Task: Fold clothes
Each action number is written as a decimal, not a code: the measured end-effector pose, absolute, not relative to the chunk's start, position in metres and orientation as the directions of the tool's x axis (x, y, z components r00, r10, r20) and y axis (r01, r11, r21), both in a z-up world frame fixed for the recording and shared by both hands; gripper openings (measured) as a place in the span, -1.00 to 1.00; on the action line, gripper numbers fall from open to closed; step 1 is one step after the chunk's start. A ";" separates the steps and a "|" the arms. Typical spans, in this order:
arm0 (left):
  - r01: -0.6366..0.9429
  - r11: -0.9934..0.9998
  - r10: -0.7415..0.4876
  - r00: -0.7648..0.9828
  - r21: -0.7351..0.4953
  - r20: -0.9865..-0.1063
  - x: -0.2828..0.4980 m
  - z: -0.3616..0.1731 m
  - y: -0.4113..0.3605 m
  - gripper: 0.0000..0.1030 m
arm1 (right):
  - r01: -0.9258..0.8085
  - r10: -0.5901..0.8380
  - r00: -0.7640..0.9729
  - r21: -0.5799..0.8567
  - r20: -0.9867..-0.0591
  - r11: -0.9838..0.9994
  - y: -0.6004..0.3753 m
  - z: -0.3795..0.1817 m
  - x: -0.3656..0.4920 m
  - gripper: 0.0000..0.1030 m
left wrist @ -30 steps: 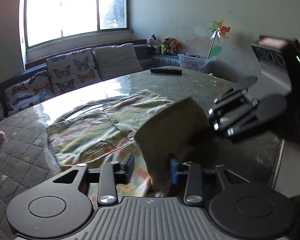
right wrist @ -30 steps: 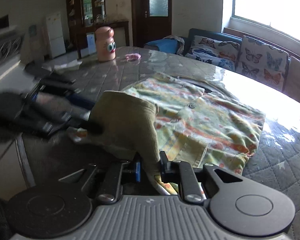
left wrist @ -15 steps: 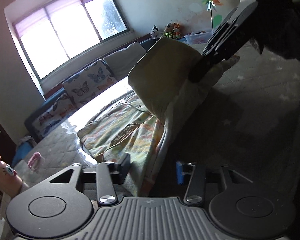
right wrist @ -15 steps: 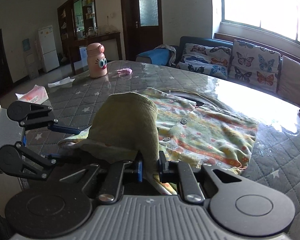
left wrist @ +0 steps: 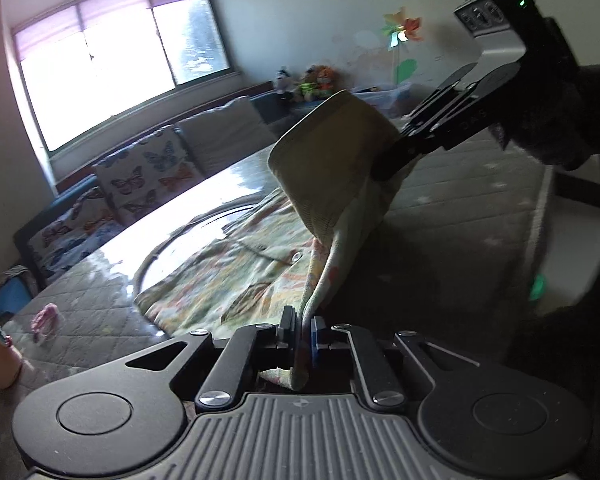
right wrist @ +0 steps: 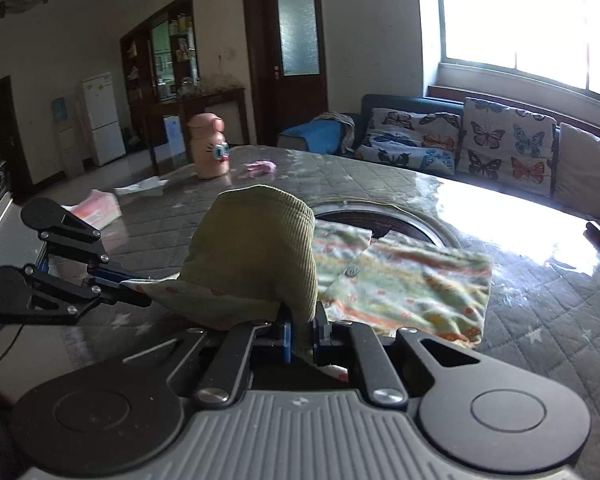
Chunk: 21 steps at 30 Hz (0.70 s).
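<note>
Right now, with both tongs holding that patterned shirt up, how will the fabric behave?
The shirt is probably floppy: it sags between the left tongs and right tongs. It looks light, with thin edges. The ribbed hem may droop.

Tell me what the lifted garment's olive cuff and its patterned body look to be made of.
The olive cuff looks like ribbed knit, matte: fine parallel ridges run along it. The patterned body looks like thin, soft woven cotton, matte, printed in orange and green: it wrinkles finely and drapes limply from the left gripper and right gripper. Fibre content cannot be confirmed.
</note>
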<state>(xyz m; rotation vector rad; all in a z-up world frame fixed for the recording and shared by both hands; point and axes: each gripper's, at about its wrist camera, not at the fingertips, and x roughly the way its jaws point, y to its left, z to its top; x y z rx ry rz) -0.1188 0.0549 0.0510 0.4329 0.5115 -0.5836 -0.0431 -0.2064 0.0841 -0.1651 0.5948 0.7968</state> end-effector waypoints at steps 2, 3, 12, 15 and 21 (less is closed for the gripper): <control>0.647 0.730 -0.437 0.691 0.222 -0.576 -0.129 0.061 0.055 -0.85 | -0.723 0.629 0.538 0.077 -0.561 0.687 -0.213 0.092 -0.057 -0.84; 0.655 0.724 -0.446 0.683 0.215 -0.578 -0.131 0.066 0.056 -0.85 | -0.726 0.629 0.537 0.072 -0.562 0.684 -0.216 0.095 -0.063 -0.84; 0.585 0.788 -0.406 0.729 0.193 -0.552 -0.090 0.078 0.063 -0.85 | -0.723 0.621 0.556 0.046 -0.553 0.689 -0.202 0.109 -0.024 -0.84; 0.540 0.821 -0.368 0.749 0.185 -0.551 -0.061 0.077 0.068 -0.85 | -0.727 0.617 0.559 0.031 -0.554 0.686 -0.191 0.109 0.001 -0.84; 0.473 0.871 -0.305 0.733 0.133 -0.607 0.007 0.060 0.081 -0.85 | -0.727 0.588 0.547 0.009 -0.595 0.686 -0.162 0.100 0.066 -0.84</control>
